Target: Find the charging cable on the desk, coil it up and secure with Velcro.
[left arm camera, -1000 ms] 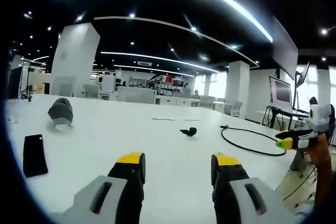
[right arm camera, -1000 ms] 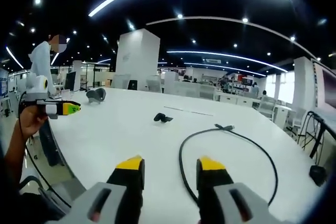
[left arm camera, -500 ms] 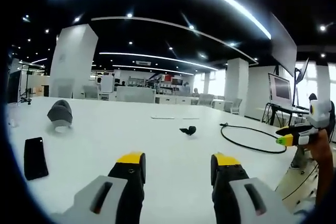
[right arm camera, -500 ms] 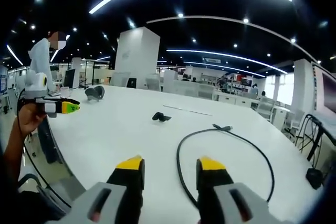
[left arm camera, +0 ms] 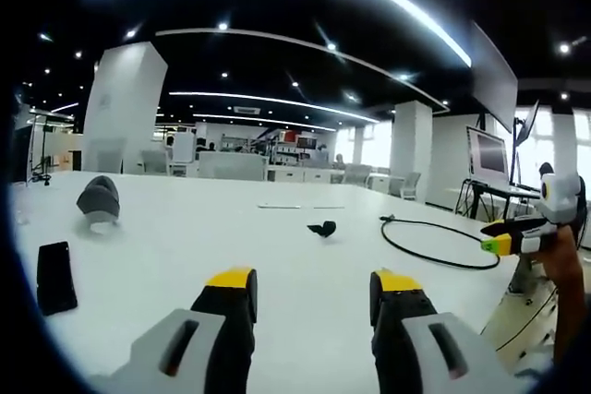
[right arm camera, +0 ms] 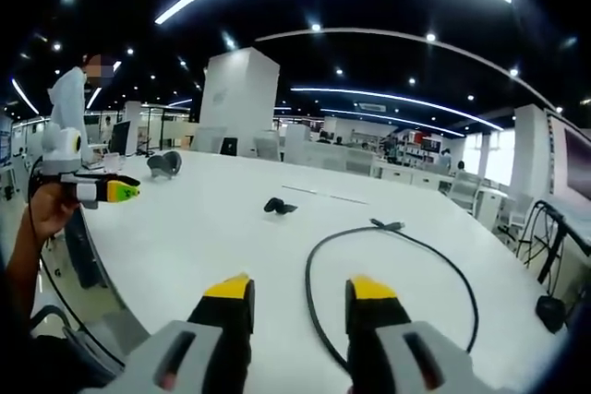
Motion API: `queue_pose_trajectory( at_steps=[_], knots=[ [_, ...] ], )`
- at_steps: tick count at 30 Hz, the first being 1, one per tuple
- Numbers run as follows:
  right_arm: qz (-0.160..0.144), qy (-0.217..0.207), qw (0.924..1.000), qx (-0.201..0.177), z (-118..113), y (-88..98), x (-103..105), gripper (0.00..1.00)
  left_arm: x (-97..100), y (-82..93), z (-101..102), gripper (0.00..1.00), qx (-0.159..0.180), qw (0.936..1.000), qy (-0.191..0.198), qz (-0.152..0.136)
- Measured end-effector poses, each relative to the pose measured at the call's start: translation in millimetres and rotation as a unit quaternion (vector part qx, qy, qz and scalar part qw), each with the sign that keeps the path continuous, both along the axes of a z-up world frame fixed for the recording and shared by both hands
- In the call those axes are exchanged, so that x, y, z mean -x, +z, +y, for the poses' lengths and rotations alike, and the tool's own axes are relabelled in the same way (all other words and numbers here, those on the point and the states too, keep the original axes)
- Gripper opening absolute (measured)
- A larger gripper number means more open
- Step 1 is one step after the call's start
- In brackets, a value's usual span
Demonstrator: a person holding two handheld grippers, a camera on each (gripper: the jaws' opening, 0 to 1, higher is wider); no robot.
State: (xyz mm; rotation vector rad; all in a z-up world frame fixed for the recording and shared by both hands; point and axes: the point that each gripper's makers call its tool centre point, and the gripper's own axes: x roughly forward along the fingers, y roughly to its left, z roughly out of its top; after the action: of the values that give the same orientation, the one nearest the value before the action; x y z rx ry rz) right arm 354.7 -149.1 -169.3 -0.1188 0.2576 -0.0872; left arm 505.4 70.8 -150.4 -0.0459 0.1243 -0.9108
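The table (left arm camera: 277, 256) was a broad, smooth white slab with a matte sheen. On it lay the charging cable (right arm camera: 319, 256), a thin black cord of round section, loose and uncoiled, swung into one open loop with a small plug end (right arm camera: 392, 225) at its far tip; in the right gripper view its near curve passed just ahead of the right claw (right arm camera: 300, 291). In the left gripper view the same cable (left arm camera: 434, 246) lay far to the right, near the table's edge.

A small, crumpled black Velcro strap (left arm camera: 322, 228) sat near the middle of the table, apart from the cable. A flat, glossy black phone (left arm camera: 55, 276) lay to the left, and beyond it a soft grey rounded object (left arm camera: 98, 200).

The left claw (left arm camera: 312, 285) stood with its yellow-tipped jaws parted and nothing between them. The right claw likewise gaped wide, holding nothing.
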Motion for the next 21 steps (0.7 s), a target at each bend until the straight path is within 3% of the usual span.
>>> queue_pose_trajectory(
  at_steps=[8,13,21],
  knots=[
    [-0.002,0.0,1.0,-0.003,-7,4.9,-6,0.4,0.9,4.6,-5,0.49,0.001,1.0,-0.005,-0.001],
    [0.011,0.0,0.9999,-0.009,-16,3.0,-23,0.4,-11.3,4.2,-21,0.49,-0.008,0.9997,-0.02,0.01],
    [0.014,-0.008,0.9996,-0.021,-35,6.8,-40,0.4,-27.0,17.1,-46,0.49,-0.019,0.9992,-0.035,-0.007]
  ],
)
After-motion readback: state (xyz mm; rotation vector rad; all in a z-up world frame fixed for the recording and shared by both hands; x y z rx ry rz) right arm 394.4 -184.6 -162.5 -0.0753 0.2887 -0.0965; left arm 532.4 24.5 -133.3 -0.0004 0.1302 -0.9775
